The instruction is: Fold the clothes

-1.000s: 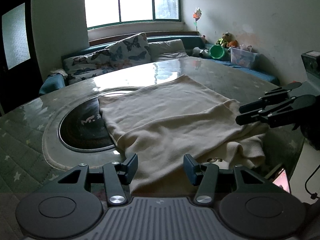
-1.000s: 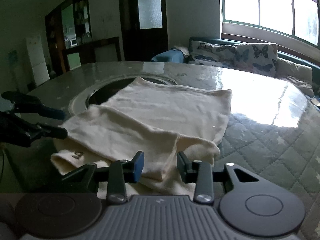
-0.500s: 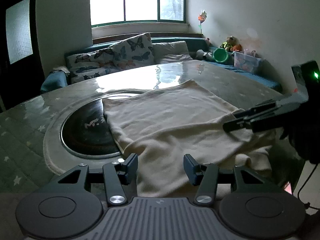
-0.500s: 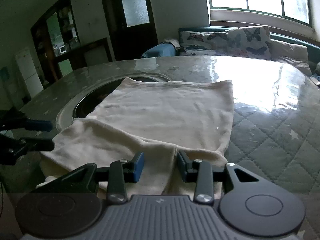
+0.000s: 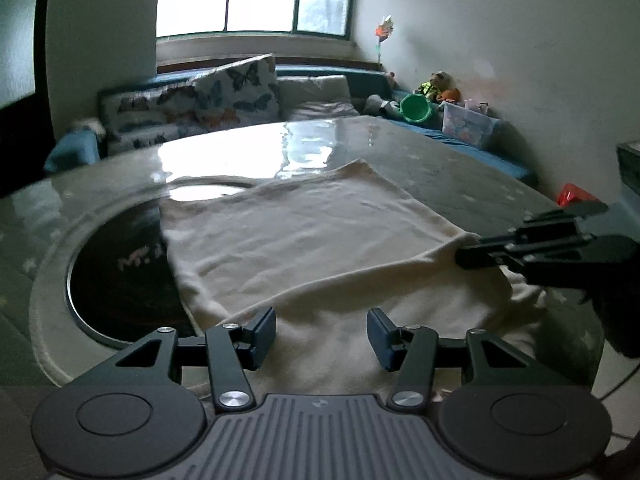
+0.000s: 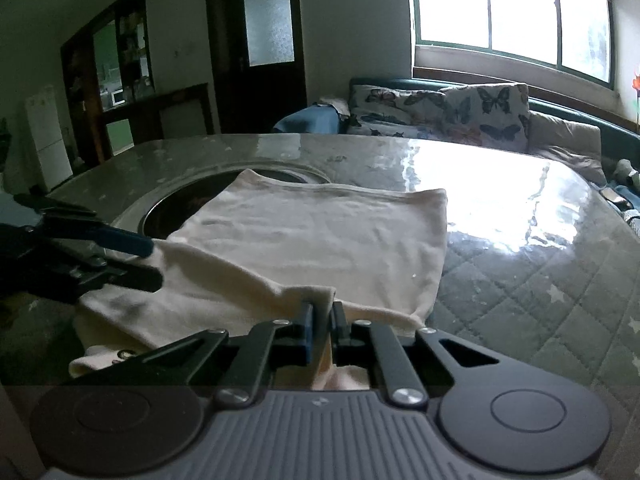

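Since 1 s ago right gripper is closed on cream garment edge; left gripper half-open astride hem on surface. Risk: thin pinch slips when lifted.

Garment on table, partly over round inset; sofa behind.

A home's living room: a dark teal window bench with butterfly-print cushions, soft toys and a clear plastic storage box at its right end; what looks like a white fridge stands beyond.
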